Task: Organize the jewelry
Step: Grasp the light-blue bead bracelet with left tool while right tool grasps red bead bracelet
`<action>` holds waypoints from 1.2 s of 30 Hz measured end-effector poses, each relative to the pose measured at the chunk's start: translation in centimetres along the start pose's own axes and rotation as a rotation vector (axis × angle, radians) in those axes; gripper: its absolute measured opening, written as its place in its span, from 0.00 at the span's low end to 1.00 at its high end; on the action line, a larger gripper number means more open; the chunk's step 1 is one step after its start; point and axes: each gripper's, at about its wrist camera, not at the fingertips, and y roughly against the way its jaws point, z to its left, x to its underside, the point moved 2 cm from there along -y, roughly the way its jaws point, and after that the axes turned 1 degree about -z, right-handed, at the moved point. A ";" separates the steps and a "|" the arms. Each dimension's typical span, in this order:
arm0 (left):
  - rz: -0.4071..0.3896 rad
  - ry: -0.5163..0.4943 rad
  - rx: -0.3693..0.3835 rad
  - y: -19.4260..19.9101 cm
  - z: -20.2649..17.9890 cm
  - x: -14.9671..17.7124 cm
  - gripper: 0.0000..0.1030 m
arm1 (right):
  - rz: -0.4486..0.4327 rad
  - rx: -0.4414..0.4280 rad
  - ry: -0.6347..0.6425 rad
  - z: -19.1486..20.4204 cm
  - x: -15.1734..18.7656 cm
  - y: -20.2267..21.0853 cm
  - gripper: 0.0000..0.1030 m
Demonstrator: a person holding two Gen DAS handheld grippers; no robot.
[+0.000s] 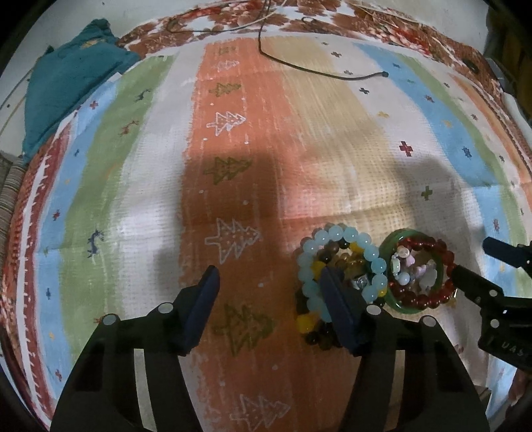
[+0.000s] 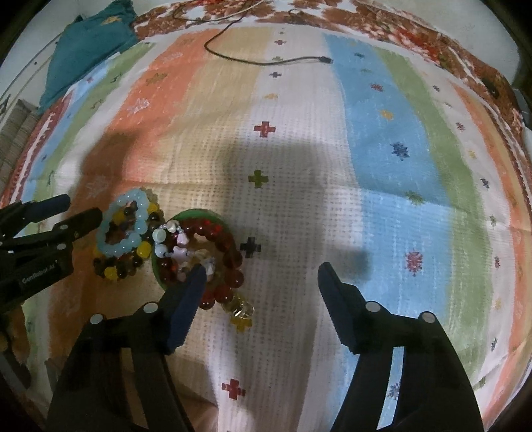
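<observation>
Several bead bracelets lie in two touching piles on a striped cloth. A pale blue bead bracelet (image 1: 342, 239) (image 2: 123, 226) lies on a dark brown and yellow bead bracelet (image 1: 311, 324) (image 2: 113, 266). Beside it a green bangle (image 1: 392, 237) (image 2: 196, 212) holds a dark red bead bracelet (image 1: 429, 299) (image 2: 229, 252) and a white and pink charm bracelet (image 1: 412, 269) (image 2: 173, 239). My left gripper (image 1: 271, 274) is open and empty, its right finger over the blue pile. My right gripper (image 2: 261, 270) is open and empty, its left finger over the red pile.
A teal cloth (image 1: 71, 76) (image 2: 88, 40) is bunched at the far left corner. A thin black cable (image 1: 319, 71) (image 2: 266, 61) lies across the far part of the striped cloth (image 1: 252, 133). A floral cover (image 2: 415, 26) shows beyond.
</observation>
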 end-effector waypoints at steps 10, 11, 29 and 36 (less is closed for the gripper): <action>0.032 -0.036 0.005 -1.6 -0.8 -0.3 0.36 | 0.033 -0.036 0.032 0.8 -0.1 -1.6 0.31; 0.038 -0.027 0.012 -1.6 -0.7 -0.3 0.27 | 0.034 -0.042 0.037 0.9 -0.2 -1.6 0.27; 0.039 -0.018 -0.008 -1.3 -0.6 -0.4 0.11 | -0.002 -0.039 0.101 2.3 -0.1 0.1 0.14; 0.000 -0.011 0.015 1.3 -0.8 -0.5 0.11 | -0.058 -0.071 0.118 3.3 -0.4 2.7 0.14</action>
